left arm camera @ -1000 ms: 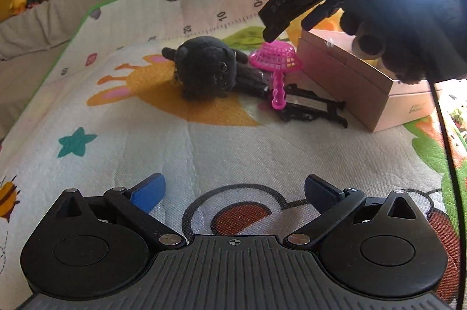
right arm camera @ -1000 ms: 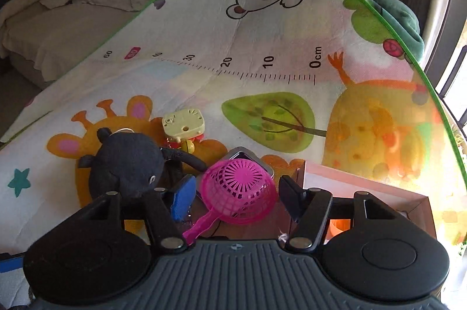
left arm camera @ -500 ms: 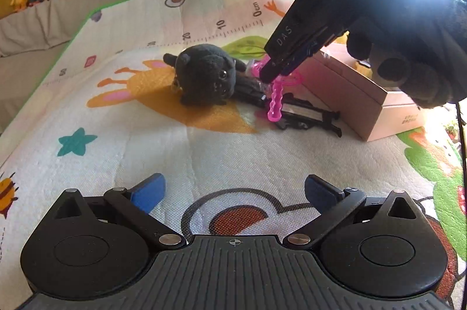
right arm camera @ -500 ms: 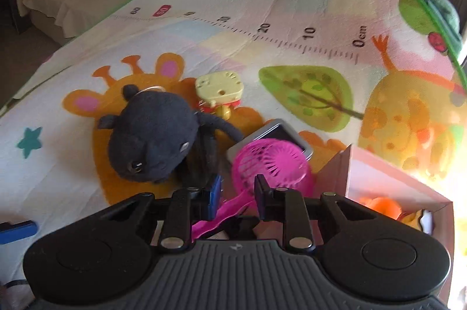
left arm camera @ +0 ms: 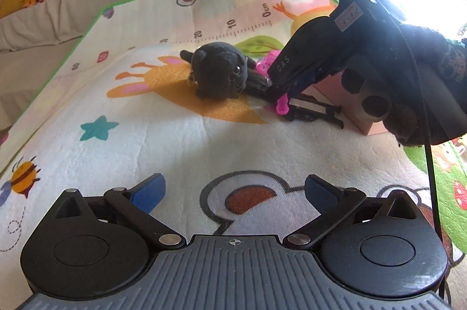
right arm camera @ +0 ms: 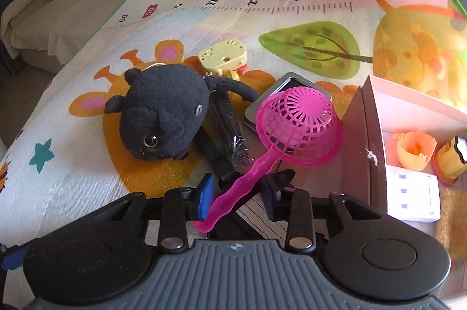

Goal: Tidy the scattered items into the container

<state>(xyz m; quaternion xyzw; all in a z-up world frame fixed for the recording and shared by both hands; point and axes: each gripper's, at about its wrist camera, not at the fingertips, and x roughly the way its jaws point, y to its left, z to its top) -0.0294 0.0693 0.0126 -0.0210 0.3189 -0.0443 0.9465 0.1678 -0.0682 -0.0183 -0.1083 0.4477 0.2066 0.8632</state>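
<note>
Pinching the thin handle of the pink strainer [right arm camera: 297, 123] between the narrowed fingers of the right gripper [right arm camera: 239, 187], with the handle running slantwise across the gap from the blue pad [right arm camera: 205, 196] up toward the mesh bowl. Keeping that bowl outside the pink box [right arm camera: 356, 140], just beside its near wall and overlapping a flat grey case [right arm camera: 289, 79] in the right wrist view; whether bowl and case are touching cannot be told. Pointing steeply down at the play mat [right arm camera: 87, 164], a black-gloved hand [left arm camera: 423, 76] wrapping the tool's body in the left wrist view, where only the end of the pink handle is showing below the dark fingertips. Hovering low over a bare stretch of mat with the left gripper [left arm camera: 233, 190] – its jaws spread wide, nothing between them, well apart from the pile. Lying in that pile: a black plush toy [right arm camera: 163, 111] on its side, touching a folded black stand [right arm camera: 221, 131] that is reaching under the strainer, and a small yellow toy [right arm camera: 223, 55] just behind the plush. Sitting already inside the box – an orange cup [right arm camera: 414, 149], a white block [right arm camera: 414, 196] and a yellow piece [right arm camera: 449, 161] at the edge of view.
</note>
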